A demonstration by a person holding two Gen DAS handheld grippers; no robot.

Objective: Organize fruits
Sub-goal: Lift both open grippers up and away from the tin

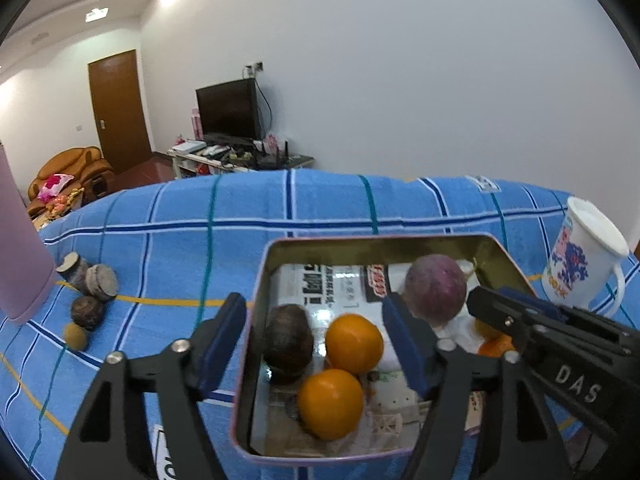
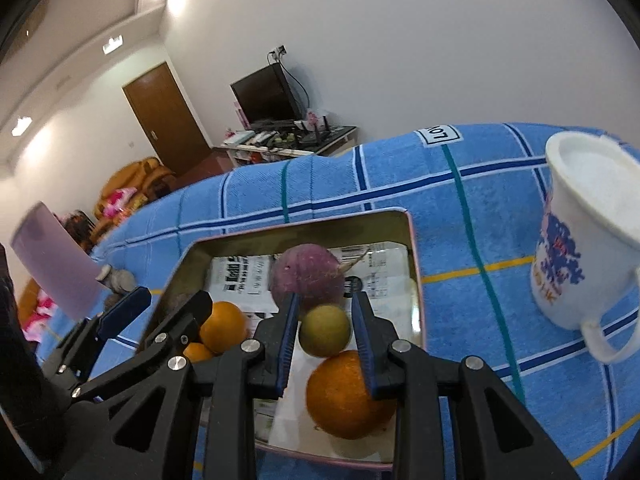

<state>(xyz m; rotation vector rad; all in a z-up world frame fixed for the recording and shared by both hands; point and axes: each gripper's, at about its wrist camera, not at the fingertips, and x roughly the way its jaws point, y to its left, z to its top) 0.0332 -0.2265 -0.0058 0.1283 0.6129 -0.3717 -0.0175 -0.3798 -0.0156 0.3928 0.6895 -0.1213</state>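
Observation:
A metal tin (image 1: 256,280) (image 2: 414,248) lined with newspaper sits on the blue checked cloth. It holds a purple round fruit (image 1: 435,289) (image 2: 306,276), oranges (image 1: 354,343) (image 1: 330,403) (image 2: 344,394), a dark brown fruit (image 1: 287,342) and a small green-yellow fruit (image 2: 325,330). My left gripper (image 1: 316,340) is open, its jaws straddling the tin's left wall. My right gripper (image 2: 325,330) is over the tin with its blue pads on both sides of the small green-yellow fruit; it also shows in the left wrist view (image 1: 492,304).
Several dark brown fruits (image 1: 86,280) and a small yellowish one (image 1: 75,335) lie on the cloth left of the tin. A pink tumbler (image 1: 18,252) (image 2: 56,264) stands at far left. A white printed mug (image 1: 584,256) (image 2: 588,240) stands right of the tin.

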